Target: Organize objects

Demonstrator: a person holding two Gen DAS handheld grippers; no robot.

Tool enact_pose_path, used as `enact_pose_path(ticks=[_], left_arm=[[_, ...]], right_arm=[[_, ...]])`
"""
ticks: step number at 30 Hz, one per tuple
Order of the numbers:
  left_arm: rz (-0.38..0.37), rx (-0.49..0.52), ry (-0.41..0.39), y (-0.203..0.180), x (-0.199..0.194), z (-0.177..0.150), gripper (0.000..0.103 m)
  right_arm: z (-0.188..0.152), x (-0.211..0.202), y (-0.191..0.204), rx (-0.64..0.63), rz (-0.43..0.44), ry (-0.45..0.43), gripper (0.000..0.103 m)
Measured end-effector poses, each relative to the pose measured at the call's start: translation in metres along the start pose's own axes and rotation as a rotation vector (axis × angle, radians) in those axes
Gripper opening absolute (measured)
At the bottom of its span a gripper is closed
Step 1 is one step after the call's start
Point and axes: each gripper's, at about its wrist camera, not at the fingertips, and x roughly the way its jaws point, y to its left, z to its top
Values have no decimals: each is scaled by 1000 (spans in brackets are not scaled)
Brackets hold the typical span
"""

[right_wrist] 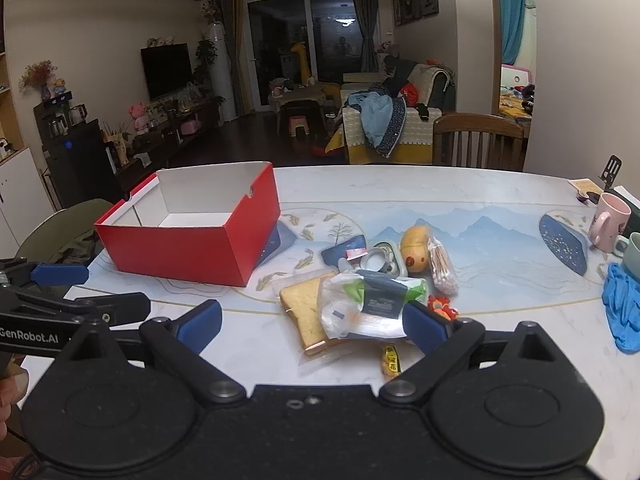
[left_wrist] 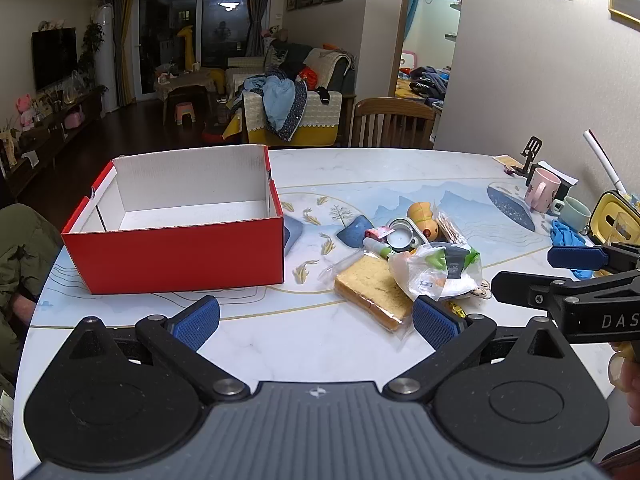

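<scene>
The red box [left_wrist: 176,256] stands open on the worktop [left_wrist: 320,344]. Right of the box I see a heap: a bagged cake slice [left_wrist: 370,290], a crumpled packet [left_wrist: 440,272], a tin [left_wrist: 400,236], a yellow toy [left_wrist: 424,220]. My left hand-held gripper [left_wrist: 316,320] hovers spread wide, empty, before the box; my right hand-held gripper [right_wrist: 312,322], likewise wide and empty, faces the heap. Two mugs [left_wrist: 542,190] stand far right of the box.

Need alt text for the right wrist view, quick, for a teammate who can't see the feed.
The open right gripper hovers over a pile of small items on a marble-patterned table, nearest a bagged bread slice and a crumpled plastic packet. An empty red box sits to the left; the left gripper shows at the left edge.
</scene>
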Motion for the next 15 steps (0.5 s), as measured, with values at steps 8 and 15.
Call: enact_pose_path(ticks=[8, 15], left_arm=[[-5, -6, -3, -3, 0, 2, 103], [-14, -10, -6, -6, 1, 4, 103]], right_arm=[[0, -2, -1, -2, -3, -6, 97], [2, -4, -2, -3, 4, -15, 96]])
